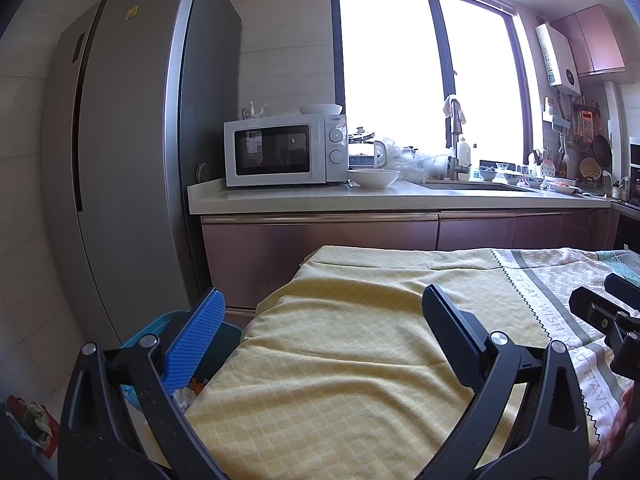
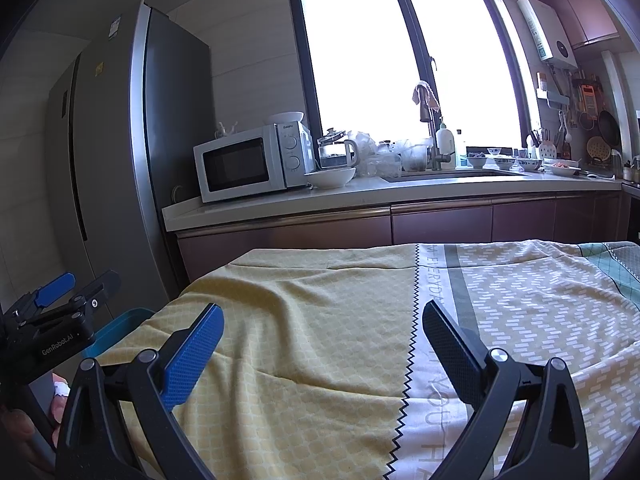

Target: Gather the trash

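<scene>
Both ribbed-padded tools (image 1: 320,320) (image 2: 322,338) gape above rumpled woven cloth (image 1: 340,360).

Kitchen, bright daylight thru big window (image 2: 404,60).
Tall grey fridge (image 2: 120,152) stood left of counter (image 2: 400,194) w/ white microwave (image 2: 248,162); sink (image 2: 452,176) under window.

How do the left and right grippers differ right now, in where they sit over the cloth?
The left gripper straddles the tablecloth's left edge, one finger above the blue bin; the right gripper is wholly over cloth, by the zigzag seam. Both are open and empty.
</scene>
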`<state>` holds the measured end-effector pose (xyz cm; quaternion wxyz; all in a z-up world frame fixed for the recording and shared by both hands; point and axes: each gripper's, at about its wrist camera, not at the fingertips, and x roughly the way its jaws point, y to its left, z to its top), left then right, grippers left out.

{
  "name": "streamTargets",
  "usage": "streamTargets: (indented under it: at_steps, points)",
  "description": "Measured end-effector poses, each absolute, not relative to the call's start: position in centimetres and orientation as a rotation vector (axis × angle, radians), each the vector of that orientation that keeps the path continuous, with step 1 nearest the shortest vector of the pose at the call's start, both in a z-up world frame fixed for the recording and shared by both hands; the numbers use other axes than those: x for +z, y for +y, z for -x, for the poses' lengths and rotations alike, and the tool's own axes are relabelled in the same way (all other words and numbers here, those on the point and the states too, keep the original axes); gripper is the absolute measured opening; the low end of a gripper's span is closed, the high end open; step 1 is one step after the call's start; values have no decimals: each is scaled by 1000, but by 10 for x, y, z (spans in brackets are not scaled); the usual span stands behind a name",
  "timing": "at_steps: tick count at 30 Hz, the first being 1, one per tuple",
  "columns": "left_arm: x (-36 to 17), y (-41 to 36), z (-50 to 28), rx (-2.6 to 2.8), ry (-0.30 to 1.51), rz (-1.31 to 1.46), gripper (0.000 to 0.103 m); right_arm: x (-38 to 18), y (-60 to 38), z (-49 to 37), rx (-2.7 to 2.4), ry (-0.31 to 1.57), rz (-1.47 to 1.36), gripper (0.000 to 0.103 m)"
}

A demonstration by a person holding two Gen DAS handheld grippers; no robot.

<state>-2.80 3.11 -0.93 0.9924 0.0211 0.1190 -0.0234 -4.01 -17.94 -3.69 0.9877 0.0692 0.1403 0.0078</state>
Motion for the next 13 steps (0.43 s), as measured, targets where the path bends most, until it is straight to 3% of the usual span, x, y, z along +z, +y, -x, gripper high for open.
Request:
streamTargets:
  at_steps: [7,13]
  points:
    - [-14,27,17,-65,288,-44,97,-41,-183,37,19,294,-142,96]
    - [-24,21,-38,-119,488,-31,97,-44,-206,27,-27,357,-148,96]
